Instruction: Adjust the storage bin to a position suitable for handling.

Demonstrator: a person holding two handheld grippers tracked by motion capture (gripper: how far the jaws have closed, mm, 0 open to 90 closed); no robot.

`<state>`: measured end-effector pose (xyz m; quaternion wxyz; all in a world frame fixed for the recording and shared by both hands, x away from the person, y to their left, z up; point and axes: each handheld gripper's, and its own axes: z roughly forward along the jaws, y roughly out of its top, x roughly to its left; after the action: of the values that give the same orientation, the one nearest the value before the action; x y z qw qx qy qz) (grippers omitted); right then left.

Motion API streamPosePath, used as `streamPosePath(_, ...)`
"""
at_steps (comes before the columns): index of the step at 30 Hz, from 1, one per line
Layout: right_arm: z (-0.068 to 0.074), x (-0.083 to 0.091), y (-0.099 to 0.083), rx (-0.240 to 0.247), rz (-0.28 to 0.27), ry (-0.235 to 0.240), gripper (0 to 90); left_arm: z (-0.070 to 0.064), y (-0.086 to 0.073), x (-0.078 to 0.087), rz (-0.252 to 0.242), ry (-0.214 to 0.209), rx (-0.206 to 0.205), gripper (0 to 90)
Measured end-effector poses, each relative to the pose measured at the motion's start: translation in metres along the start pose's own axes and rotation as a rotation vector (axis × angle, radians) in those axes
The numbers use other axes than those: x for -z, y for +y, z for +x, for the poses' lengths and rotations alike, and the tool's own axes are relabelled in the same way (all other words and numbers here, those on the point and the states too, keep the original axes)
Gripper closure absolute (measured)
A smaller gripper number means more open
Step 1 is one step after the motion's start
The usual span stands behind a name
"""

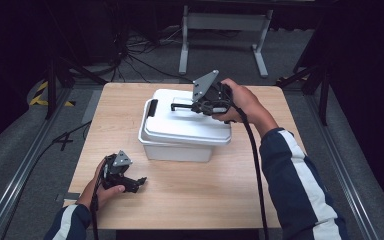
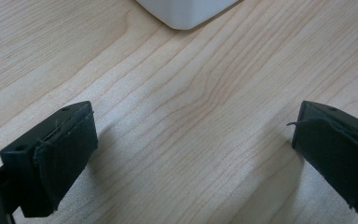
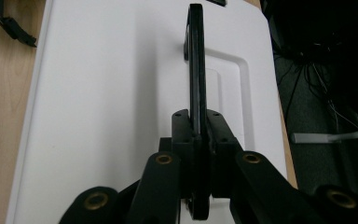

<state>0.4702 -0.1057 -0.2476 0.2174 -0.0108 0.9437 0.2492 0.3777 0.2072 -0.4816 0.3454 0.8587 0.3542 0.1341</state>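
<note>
One white bin (image 1: 180, 145) with its white lid (image 1: 185, 122) on, sitting on the wooden table (image 1: 190, 195) a little toward the far edge, roughly midway between left and right edges. Its long axis runs left to right across the table, skewed slightly so the right end sits nearer you.

One black carry handle (image 1: 182, 106) on the lid, raised upright out of its recess. In the right gripper view the handle (image 3: 196, 60) stands edge-on, a thin black bar pointing straight away from the camera along the lid (image 3: 102, 93).

Your right gripper (image 1: 196, 107) is over the lid's far half, jaws pressed together on the handle bar; in its own view the right gripper (image 3: 196, 135) has the bar clamped between the pads. How far the handle reaches below the jaws is hidden by the linkage.

One black side latch (image 1: 151, 107) shows on the bin's left end; a latch on the right end, if any, sits behind your hand.

Your left gripper (image 1: 136, 184) rests low near the table's near-left corner, well apart from the bin, jaws spread wide and holding nothing. In its own view the left gripper (image 2: 193, 154) frames bare wood, with one bin corner (image 2: 186, 11) cut off at the top edge.
</note>
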Motion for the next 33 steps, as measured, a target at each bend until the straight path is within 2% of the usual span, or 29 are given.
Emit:
streamPosePath(9,0.004,0.023,-0.024,-0.007,-0.025,-0.019,84.4,-0.001,-0.001,0.001,0.006,0.003,0.01,0.5)
streamPosePath(17,0.007,0.043,-0.042,-0.026,-0.013,-0.048,84.3,-0.001,-0.001,0.002,0.009,0.001,0.012,0.6)
streamPosePath(33,0.011,0.066,-0.08,-0.072,-0.001,-0.079,84.2,-0.001,-0.002,0.001,0.003,0.004,0.013,0.6)
